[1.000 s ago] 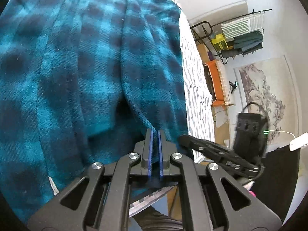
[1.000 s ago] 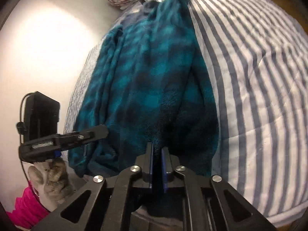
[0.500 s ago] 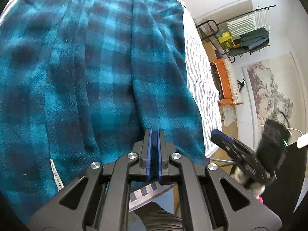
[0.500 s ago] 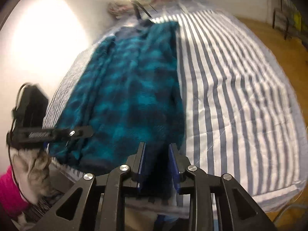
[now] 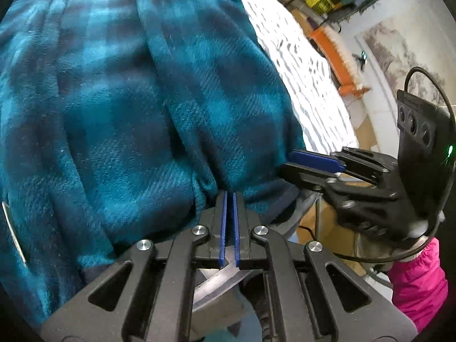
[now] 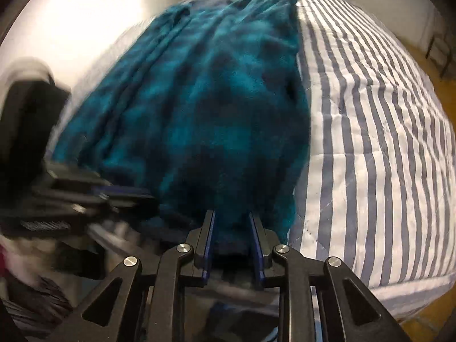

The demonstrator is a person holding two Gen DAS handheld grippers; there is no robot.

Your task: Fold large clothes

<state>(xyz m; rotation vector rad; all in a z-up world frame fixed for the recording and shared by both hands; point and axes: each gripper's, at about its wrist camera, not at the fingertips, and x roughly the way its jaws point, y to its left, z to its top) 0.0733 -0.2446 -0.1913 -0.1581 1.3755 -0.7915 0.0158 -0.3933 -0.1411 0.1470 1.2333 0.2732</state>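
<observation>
We judged the teal plaid fleece garment to be soft, thick and limp, light for its bulk, with a plush nap that grips rubber pads well but lets layers slide over one another. It lay lengthwise on the striped bed, running from the near edge at 6 o'clock in the right wrist view towards the far end at 12 o'clock, with bare bedding to its 3 o'clock side. Several loose folds ran along it, so we reckoned any lift would drag wrinkles with it unless both near corners were taken together at the dark bound hem, where the cloth is doubled and least likely to slip.

The left tool had its blue pads drawn almost together, only a thin slit showing, their tips buried in the fleece at the near hem; we took a thin fold to be pinched there, though the contact itself was hidden by the pile. The right tool stood partly open, its jaws either side of a bunched lobe of the near hem; the pads seemed to flank the cloth rather than press it. In the left wrist view that same right tool came in from 3 o'clock, its tips meeting the garment's edge beside the bed's corner.
</observation>
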